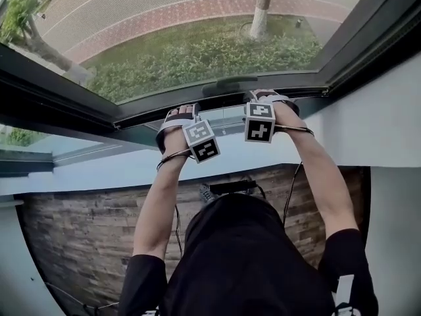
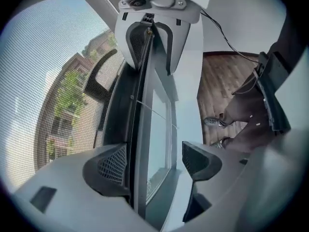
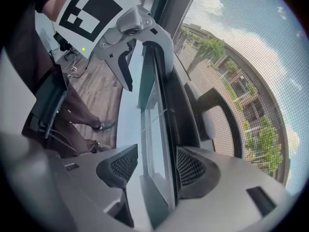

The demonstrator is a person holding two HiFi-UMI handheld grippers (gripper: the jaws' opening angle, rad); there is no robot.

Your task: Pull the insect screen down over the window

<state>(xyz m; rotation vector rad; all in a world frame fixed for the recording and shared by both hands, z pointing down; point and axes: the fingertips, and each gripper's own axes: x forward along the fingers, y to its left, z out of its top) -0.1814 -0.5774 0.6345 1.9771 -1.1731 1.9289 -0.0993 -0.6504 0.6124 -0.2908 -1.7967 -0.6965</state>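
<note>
Head view, from above: both arms reach up to the bottom rail (image 1: 141, 116) of the insect screen (image 1: 197, 18), which lies along the lower edge of the window frame (image 1: 52, 87). The marker cubes and hands hide the jaws here.

Left gripper view: the left gripper (image 2: 154, 161) straddles the rail (image 2: 137, 105). The mesh-side jaw lies against it, while a narrow gap remains at the other jaw, so there is no firm clamp.

Right gripper view: the right gripper (image 3: 157, 166) is closed on the rail (image 3: 157, 105), both pads touching. The mesh (image 3: 251, 57) blurs the outdoor scene. A dark handle (image 3: 217, 100) shows only partly.
</note>
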